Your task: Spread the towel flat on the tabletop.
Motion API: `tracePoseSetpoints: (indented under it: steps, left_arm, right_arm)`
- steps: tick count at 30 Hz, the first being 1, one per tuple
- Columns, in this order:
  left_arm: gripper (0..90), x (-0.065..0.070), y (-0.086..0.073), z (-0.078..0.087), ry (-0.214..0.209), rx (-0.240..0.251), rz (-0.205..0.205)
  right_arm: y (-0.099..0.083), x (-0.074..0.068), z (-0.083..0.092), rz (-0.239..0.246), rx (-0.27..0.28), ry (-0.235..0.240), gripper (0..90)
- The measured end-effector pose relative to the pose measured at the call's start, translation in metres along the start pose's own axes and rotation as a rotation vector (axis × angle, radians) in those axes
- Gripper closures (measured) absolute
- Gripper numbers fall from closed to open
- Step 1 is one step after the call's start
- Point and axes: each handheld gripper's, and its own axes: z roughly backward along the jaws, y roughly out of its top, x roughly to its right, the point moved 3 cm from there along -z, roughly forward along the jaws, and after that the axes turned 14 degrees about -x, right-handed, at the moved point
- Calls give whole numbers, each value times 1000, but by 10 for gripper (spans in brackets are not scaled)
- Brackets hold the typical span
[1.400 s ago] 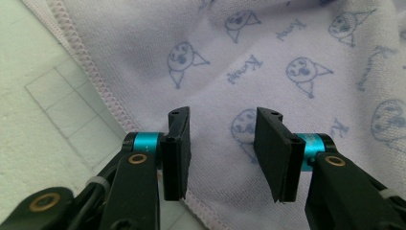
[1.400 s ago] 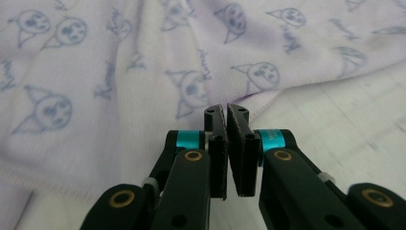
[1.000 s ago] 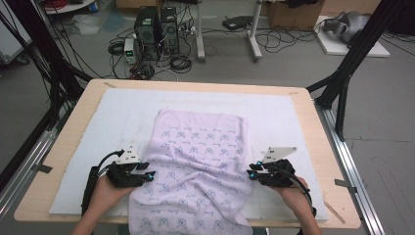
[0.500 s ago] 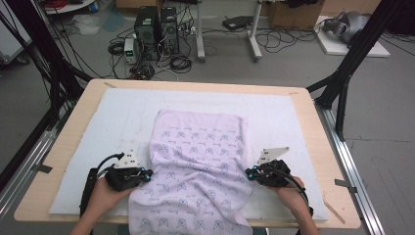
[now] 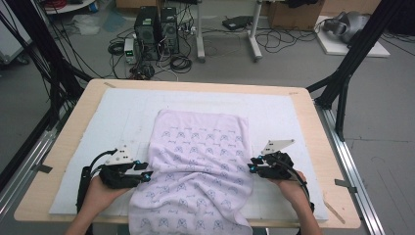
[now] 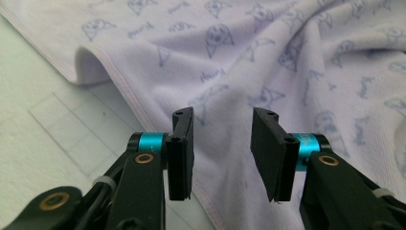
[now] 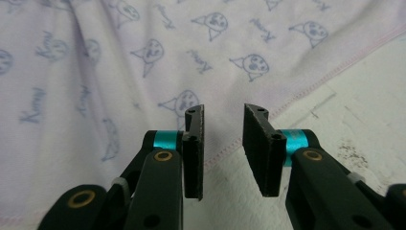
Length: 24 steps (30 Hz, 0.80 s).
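We see our left gripper [image 6: 222, 143] with its jaws apart, having just opened, and nothing pinched between them. The lilac printed cloth [image 6: 268, 62] spreads from twelve to four o'clock, its hemmed edge running under the jaws. The white mat [image 6: 43, 124] lies at nine o'clock.

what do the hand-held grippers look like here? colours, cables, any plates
Both alike. Left hand-held gripper and right hand-held gripper: black bodies, flat rectangular black jaw pads, a teal metal collar behind each pad, brass-coloured pivot rivets. A grey three-cornered plate sits on top of each, and a black cable trails back along each forearm. No sleeves visible.
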Motion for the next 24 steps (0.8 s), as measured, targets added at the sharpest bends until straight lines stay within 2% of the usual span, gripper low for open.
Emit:
tracePoseSetpoints:
  steps: [3, 4, 6, 8, 9, 13, 15, 19, 20, 22, 24]
  left_arm:
    - [595, -5, 6, -5, 16, 7, 12]
    - [587, -7, 8, -8, 32, 4, 18]
    - [552, -12, 11, -15, 51, -6, 41]
    - [554, -16, 12, -22, 60, -32, 49]
    - [593, -18, 12, -25, 57, -46, 54]
    - [853, -18, 10, -35, 53, -120, 29]
    - [869, -16, 8, -33, 57, -117, 29]
    - [865, -16, 1, -22, 57, -99, 32]
    - [847, -16, 0, -19, 73, -91, 26]
    - [712, -14, -1, -12, 68, -55, 28]
    - [644, -9, 0, -6, 52, -22, 5]
  right_arm:
    - [0, 3, -6, -8, -15, 4, 665]
    - [0, 3, -7, -12, -18, 5, 652]
    - [-1, 4, -10, -20, -24, 14, 645]
    - [-1, 4, -12, -24, -17, 23, 661]
    - [-1, 4, -12, -27, -17, 28, 686]
    - [-2, 3, -10, -8, -23, 38, 829]
    - [-3, 3, -9, -2, -27, 18, 844]
    - [-5, 2, -2, 0, -6, 0, 806]
    - [-5, -1, 1, 8, 6, 1, 788]
    - [-5, -8, 8, 23, 41, 10, 741]
    - [-5, -17, 14, 53, 63, 23, 700]
